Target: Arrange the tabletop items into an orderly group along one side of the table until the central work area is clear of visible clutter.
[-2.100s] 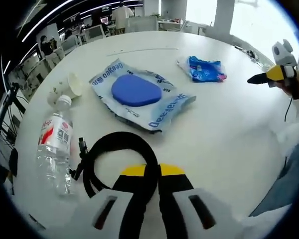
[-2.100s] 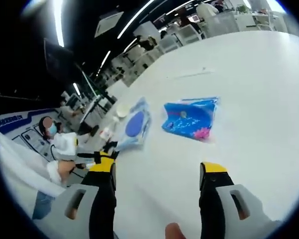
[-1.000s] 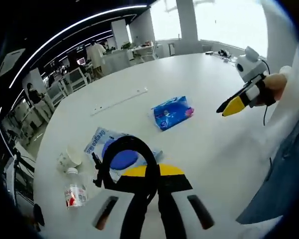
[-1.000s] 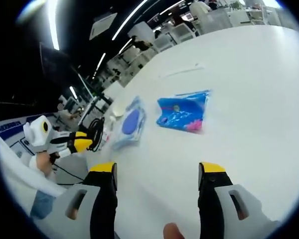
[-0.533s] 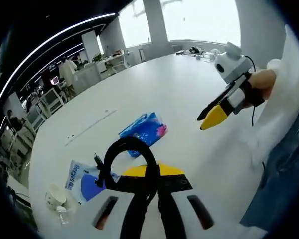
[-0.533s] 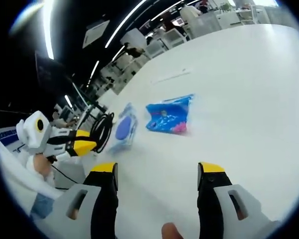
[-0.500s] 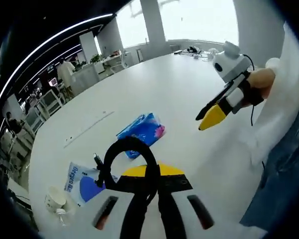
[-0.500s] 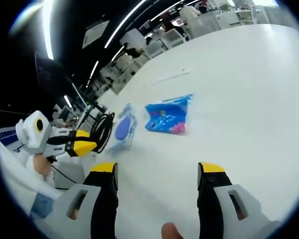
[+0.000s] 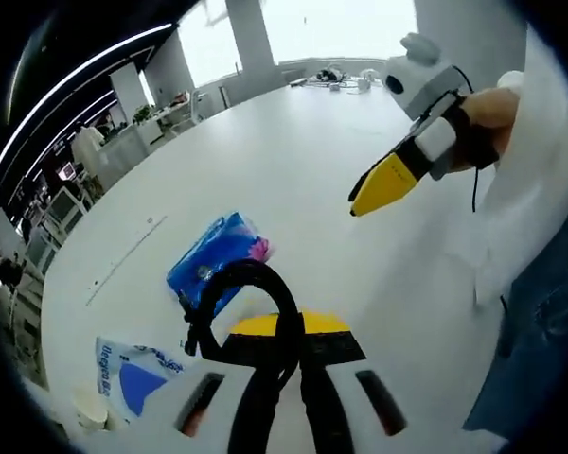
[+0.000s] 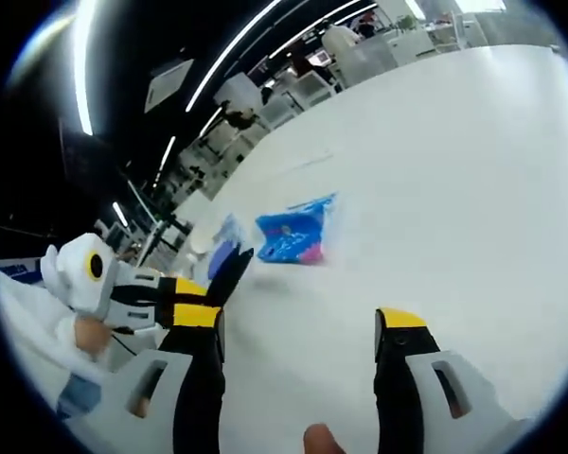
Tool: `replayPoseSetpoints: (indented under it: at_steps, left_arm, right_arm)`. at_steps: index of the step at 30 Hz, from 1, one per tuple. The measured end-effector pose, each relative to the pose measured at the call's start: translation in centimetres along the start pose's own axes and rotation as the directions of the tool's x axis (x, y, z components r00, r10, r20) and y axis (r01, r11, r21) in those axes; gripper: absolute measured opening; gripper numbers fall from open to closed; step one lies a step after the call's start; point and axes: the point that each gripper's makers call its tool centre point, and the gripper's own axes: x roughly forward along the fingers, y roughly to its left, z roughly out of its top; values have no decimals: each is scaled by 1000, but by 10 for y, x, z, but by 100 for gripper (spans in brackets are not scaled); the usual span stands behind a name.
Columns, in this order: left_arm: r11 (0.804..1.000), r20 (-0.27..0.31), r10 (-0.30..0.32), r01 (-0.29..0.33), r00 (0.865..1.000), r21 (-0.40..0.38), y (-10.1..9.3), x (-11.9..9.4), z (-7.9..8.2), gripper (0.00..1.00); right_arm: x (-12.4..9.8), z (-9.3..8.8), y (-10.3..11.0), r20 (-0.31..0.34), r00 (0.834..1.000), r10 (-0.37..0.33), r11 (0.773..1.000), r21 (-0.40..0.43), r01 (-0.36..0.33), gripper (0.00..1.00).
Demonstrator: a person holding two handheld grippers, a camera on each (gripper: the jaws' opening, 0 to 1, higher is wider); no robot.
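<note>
Between the jaws of the left gripper (image 9: pixel 282 331), low in the left gripper view, a coiled black cable (image 9: pixel 241 312) is pinched tight and carried above the white table (image 9: pixel 265 161). At about ten o'clock from the coil lies a blue tissue pack (image 9: pixel 213 255), and farther toward eight o'clock a wipes packet with a blue oval (image 9: pixel 133 378) beside a paper cup (image 9: pixel 90 411) near the table's edge. The right gripper (image 9: pixel 383 184) hangs at one o'clock; in the right gripper view its jaws (image 10: pixel 298 331) stand wide apart with nothing between them. To do this step well, I would lower the cable beside the other items, keep the coil flat so it does not spring open, and let go only once it rests on the table.
</note>
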Motion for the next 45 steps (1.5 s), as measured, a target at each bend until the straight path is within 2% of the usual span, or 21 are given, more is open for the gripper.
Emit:
replayPoseSetpoints:
  at_steps: [11,18,28,45]
  left_arm:
    - [998,-55,-62,63,997,22,-18,17,-10,2]
    - [995,-107,-96,100,990,29,-29,33,-23,2]
    - [994,-97,-108,105,989,-30,-28,36,-24,3]
    - [992,-98,-113,107,989,-67,-30,42,-28,4]
  right_arm:
    - [-4,-5,-7,2,1000,-12,1000,26,12,61]
    - [-4,-5,-7,5,1000,-11,1000,27,11,61]
    - [-6,-11,-9,0,1000,-11,999,48,11,61]
    - [-6,-12,-5,-12,1000,2,1000,27,-2,60]
